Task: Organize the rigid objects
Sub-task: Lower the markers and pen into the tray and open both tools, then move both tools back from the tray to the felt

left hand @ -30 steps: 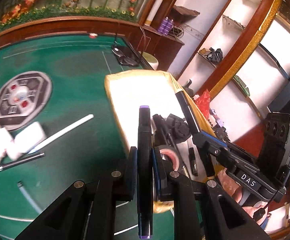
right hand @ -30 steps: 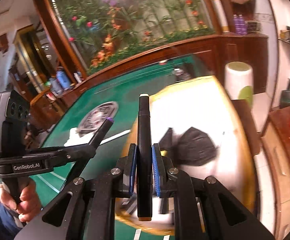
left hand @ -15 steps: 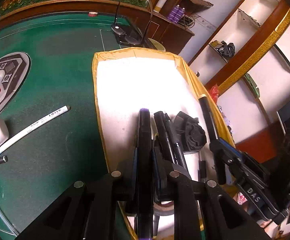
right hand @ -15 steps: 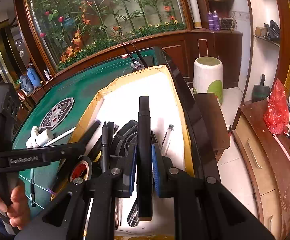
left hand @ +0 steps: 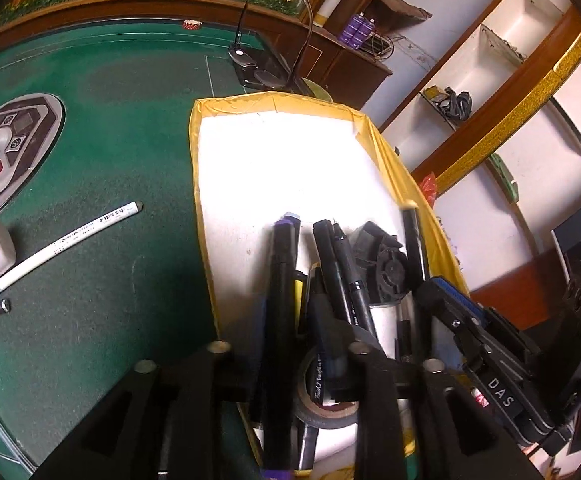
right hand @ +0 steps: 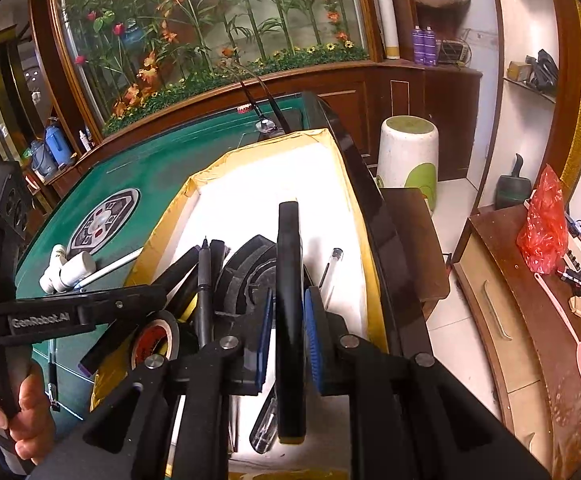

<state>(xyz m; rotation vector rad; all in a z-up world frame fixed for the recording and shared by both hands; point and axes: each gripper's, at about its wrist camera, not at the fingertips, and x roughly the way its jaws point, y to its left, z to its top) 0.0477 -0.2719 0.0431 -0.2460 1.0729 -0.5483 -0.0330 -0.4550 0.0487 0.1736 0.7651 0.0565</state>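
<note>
Left claw [left hand: 286,344] jaws just been opening, purple-tipped marker [left hand: 282,280] loose between them, long axis running near-to-far over yellow-edged box [left hand: 202,184]. Right claw [right hand: 288,344] nearly closed, clamping black marker [right hand: 289,280], parallel, over box's right side.

A tray [left hand: 204,184] lies on the table [left hand: 122,128], at its right edge. Markers [left hand: 332,264], a tape roll [left hand: 322,408] and a round part [left hand: 386,264] crowd its near end — a white pen [left hand: 66,240] lies on the table to its left.
</note>
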